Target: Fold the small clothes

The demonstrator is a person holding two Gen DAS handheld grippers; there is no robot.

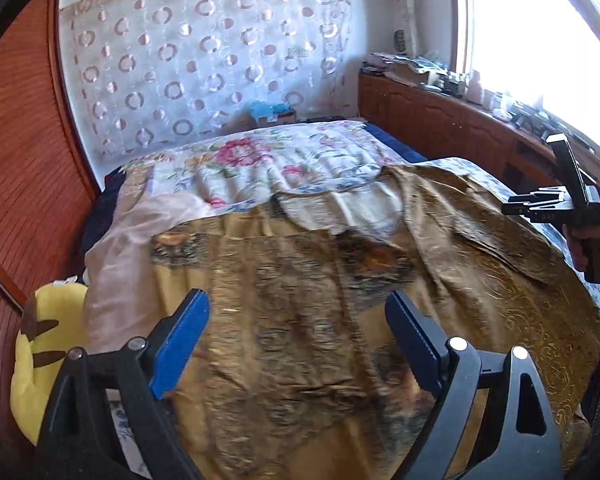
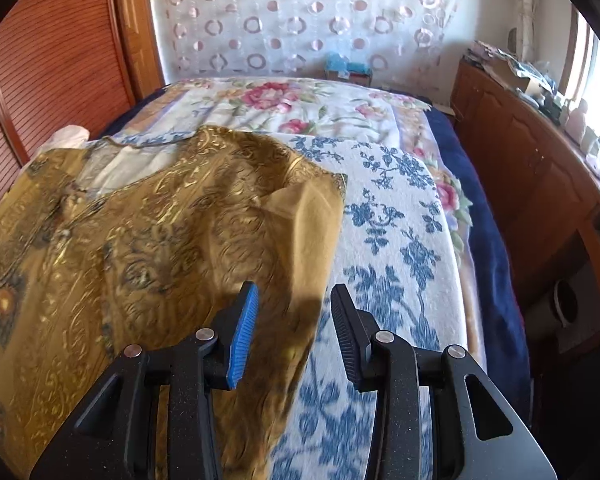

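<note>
A gold and brown patterned garment (image 1: 284,256) lies spread and rumpled over the bed; in the right wrist view the garment (image 2: 172,220) fills the left half, with a folded flap ending at a corner. My left gripper (image 1: 296,300) hovers open and wide above the cloth's middle, nothing between its blue pads. My right gripper (image 2: 295,288) stands partly open above the garment's right edge, its pads not pressing on the fabric. In the left wrist view the right gripper (image 1: 516,202) shows at the far right, held by a hand (image 1: 584,244).
A white blanket with blue flowers (image 2: 396,216) lies under the garment, over a pink-flowered sheet (image 2: 284,100). A pale pink cloth (image 1: 120,248) and a yellow plush (image 1: 48,344) sit at the bed's left. A wooden cabinet (image 2: 520,160) runs along the right, slatted doors (image 2: 52,60) along the left.
</note>
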